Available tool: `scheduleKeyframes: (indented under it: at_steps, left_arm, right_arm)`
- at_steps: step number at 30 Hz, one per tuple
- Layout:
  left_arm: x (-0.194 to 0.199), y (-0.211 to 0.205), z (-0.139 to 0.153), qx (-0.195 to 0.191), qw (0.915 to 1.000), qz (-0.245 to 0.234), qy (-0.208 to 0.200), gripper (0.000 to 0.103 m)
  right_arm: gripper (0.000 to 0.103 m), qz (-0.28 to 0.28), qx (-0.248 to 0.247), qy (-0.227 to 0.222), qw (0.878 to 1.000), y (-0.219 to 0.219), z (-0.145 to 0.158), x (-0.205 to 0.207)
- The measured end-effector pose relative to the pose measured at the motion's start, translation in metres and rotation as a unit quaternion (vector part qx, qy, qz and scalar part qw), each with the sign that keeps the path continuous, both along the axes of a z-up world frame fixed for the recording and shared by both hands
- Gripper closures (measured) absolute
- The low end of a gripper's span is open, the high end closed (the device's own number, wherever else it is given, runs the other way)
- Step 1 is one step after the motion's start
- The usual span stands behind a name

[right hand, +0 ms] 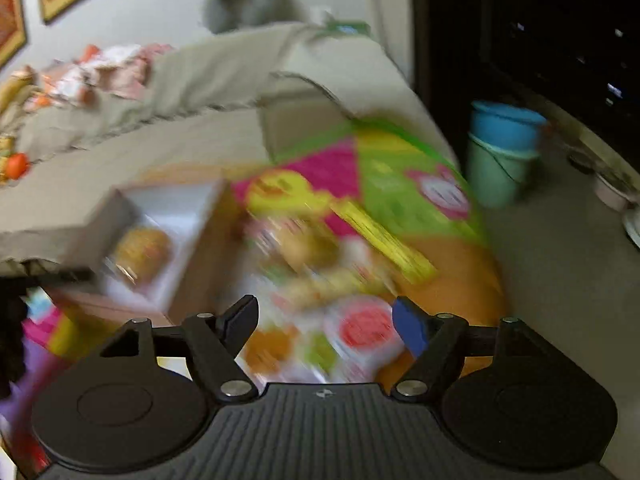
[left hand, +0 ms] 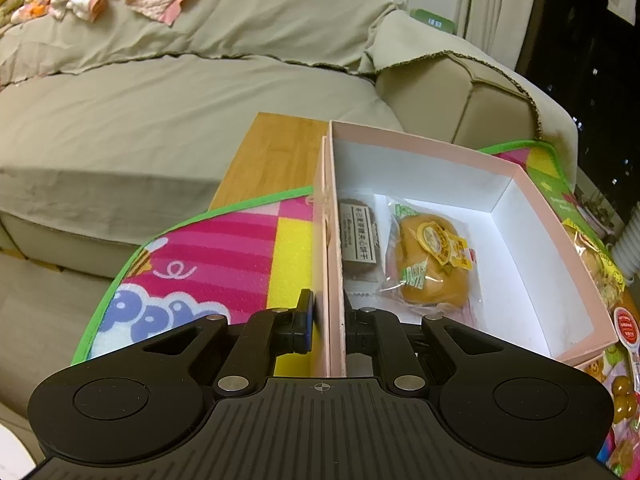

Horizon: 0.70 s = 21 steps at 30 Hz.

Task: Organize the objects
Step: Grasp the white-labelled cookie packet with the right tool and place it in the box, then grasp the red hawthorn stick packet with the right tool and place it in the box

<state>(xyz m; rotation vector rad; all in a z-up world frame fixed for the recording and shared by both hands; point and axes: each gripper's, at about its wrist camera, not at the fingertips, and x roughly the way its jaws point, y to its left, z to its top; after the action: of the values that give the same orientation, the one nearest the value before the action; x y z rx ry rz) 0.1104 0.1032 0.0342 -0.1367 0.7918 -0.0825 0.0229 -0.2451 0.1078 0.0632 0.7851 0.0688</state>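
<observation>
**Left tongs pinch the box wall, right tongs gape over the snacks**

The left gripper tilts downward, its jaws clamped on the near side wall of the pink box. Inside lie a bun and a biscuit pack. The right gripper slants down, wide apart and empty, above blurred snack packets on the colourful mat. Beyond stands the sofa.

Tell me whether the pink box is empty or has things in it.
Partly filled. The pink box holds a wrapped bun and a smaller dark packet at one end; the rest of its white floor is bare.
</observation>
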Motion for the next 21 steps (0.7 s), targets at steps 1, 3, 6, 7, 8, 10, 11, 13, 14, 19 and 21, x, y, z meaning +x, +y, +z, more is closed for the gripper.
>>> scheduleKeyframes:
  at_steps: [1,3,6,7,8,10,11,13,14,19,21]
  left_arm:
    - [-0.001,0.000,0.000,0.001,1.0000,-0.001,0.000,0.090]
    - [-0.001,-0.001,0.000,0.003,1.0000,-0.004,0.001,0.090]
    - [-0.002,-0.002,0.000,0.005,1.0000,-0.005,0.002,0.090]
    - [-0.002,-0.002,0.000,0.006,1.0000,-0.006,0.003,0.090]
    - [-0.002,-0.002,0.000,0.006,1.0000,-0.006,0.003,0.089]
    - [-0.002,-0.003,0.001,0.006,1.0000,-0.007,0.003,0.089]
    - [-0.003,-0.003,0.001,0.006,1.0000,-0.007,0.003,0.089]
    - [-0.003,-0.004,0.001,0.004,1.0000,-0.005,0.003,0.089]
    - [-0.003,-0.004,0.001,0.004,1.0000,-0.005,0.003,0.089]
    - [-0.004,-0.006,0.001,0.007,0.9999,-0.006,0.005,0.089]
    - [-0.005,-0.006,0.001,0.008,0.9999,-0.007,0.005,0.089]
  right_arm:
    - [0.021,-0.006,-0.002,0.010,1.000,-0.006,-0.006,-0.007]
    - [0.019,-0.009,0.001,0.040,0.999,-0.010,-0.020,-0.023]
    - [0.019,0.011,0.011,0.089,0.996,-0.005,-0.039,-0.046]
    - [0.019,0.023,0.016,0.102,0.994,-0.001,-0.044,-0.051]
    - [0.019,0.037,0.023,0.113,0.993,0.004,-0.048,-0.056]
    - [0.019,0.067,0.045,0.139,0.987,0.014,-0.055,-0.062]
    - [0.019,0.078,0.051,0.147,0.985,0.020,-0.057,-0.060]
    - [0.019,0.092,0.048,0.139,0.985,0.030,-0.059,-0.055]
    - [0.019,0.093,0.047,0.131,0.986,0.034,-0.060,-0.050]
    - [0.018,0.090,0.047,0.099,0.990,0.053,-0.067,-0.022]
    - [0.018,0.101,0.028,0.090,0.990,0.063,-0.068,-0.022]
